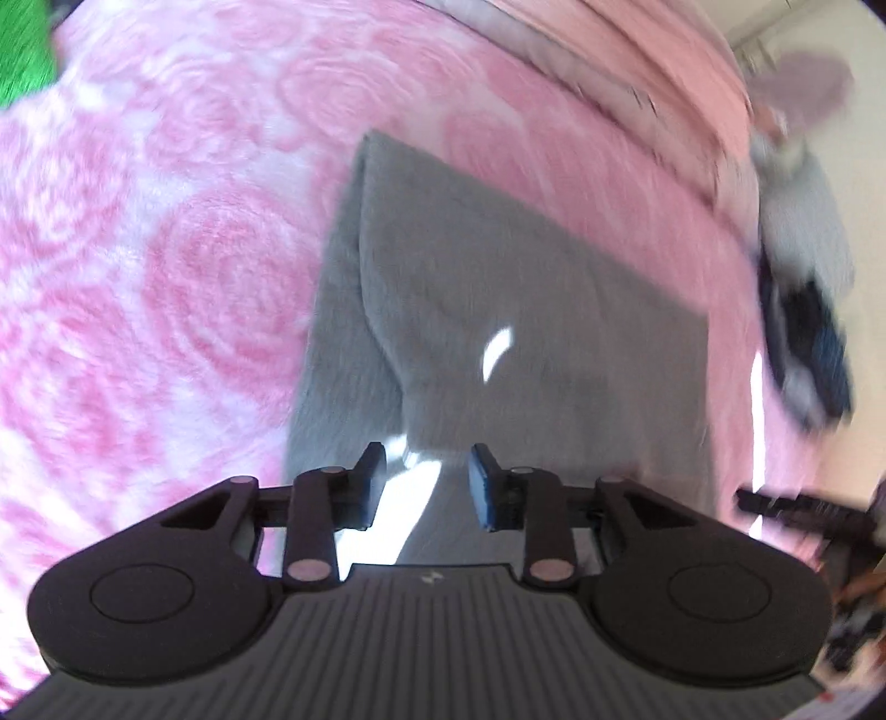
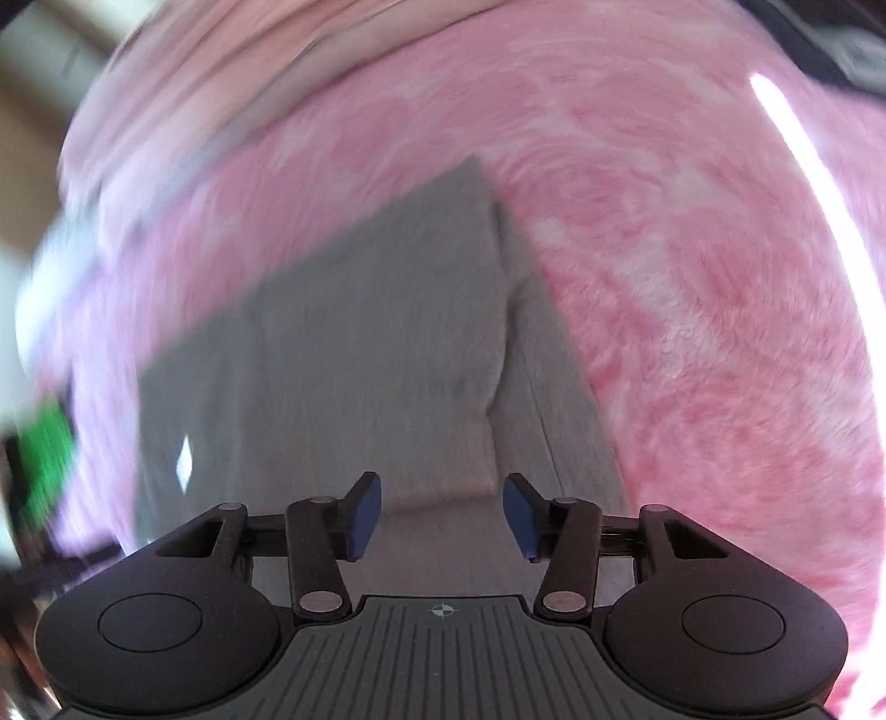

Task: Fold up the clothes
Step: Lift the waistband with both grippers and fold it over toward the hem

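Left gripper: jaws apart with nothing between the pads, hanging over the near end of the grey garment.
Right gripper: jaws spread wider, empty too, above the same cloth.
Grey garment: lies flat on the pink blanket, folded into a long shape; one layer overlaps another along a lengthwise edge; small bright patches of sunlight on it.
Pink blanket: fleecy, rose pattern, under and all around the garment.
Green cloth: at the far corner of the left view, blurred.
Dark and grey heap: beyond the blanket's edge, too blurred to tell.
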`<state>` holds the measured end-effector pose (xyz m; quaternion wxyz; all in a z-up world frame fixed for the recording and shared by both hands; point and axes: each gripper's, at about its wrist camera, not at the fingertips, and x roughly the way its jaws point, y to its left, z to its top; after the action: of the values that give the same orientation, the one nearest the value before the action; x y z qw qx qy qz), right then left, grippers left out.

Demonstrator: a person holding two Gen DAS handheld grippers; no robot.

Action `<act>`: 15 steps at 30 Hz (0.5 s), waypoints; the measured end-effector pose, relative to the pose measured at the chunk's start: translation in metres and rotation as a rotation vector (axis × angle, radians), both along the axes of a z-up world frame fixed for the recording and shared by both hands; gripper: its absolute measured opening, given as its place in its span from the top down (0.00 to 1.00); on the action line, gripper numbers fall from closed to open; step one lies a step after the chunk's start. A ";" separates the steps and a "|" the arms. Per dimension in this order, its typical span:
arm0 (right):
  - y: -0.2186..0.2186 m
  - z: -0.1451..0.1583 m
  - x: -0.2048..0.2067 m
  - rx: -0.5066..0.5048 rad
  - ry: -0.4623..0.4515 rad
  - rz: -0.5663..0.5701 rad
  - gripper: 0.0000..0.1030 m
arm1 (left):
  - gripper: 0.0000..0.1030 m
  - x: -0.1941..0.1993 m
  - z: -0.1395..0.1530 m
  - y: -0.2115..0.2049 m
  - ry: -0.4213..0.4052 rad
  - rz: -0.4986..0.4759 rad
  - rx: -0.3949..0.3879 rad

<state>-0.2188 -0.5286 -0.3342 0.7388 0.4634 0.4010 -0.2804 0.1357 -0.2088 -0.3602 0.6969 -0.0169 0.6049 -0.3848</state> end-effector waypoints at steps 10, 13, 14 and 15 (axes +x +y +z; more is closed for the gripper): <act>-0.023 -0.044 0.012 0.023 -0.050 -0.044 0.77 | 0.73 0.015 -0.042 -0.015 0.088 0.066 -0.034; -0.021 -0.033 0.016 -0.060 -0.071 -0.002 0.87 | 0.90 0.014 -0.041 -0.019 0.021 0.030 -0.006; -0.020 -0.030 0.015 -0.094 -0.108 0.008 0.88 | 0.93 0.014 -0.040 -0.016 0.014 0.026 -0.011; -0.018 -0.022 0.013 -0.119 -0.141 0.013 0.88 | 0.94 0.015 -0.038 -0.013 0.008 0.028 -0.027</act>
<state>-0.2055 -0.5466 -0.3563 0.7932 0.4346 0.3339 -0.2655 0.1503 -0.2220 -0.3978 0.6996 -0.0361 0.6021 -0.3831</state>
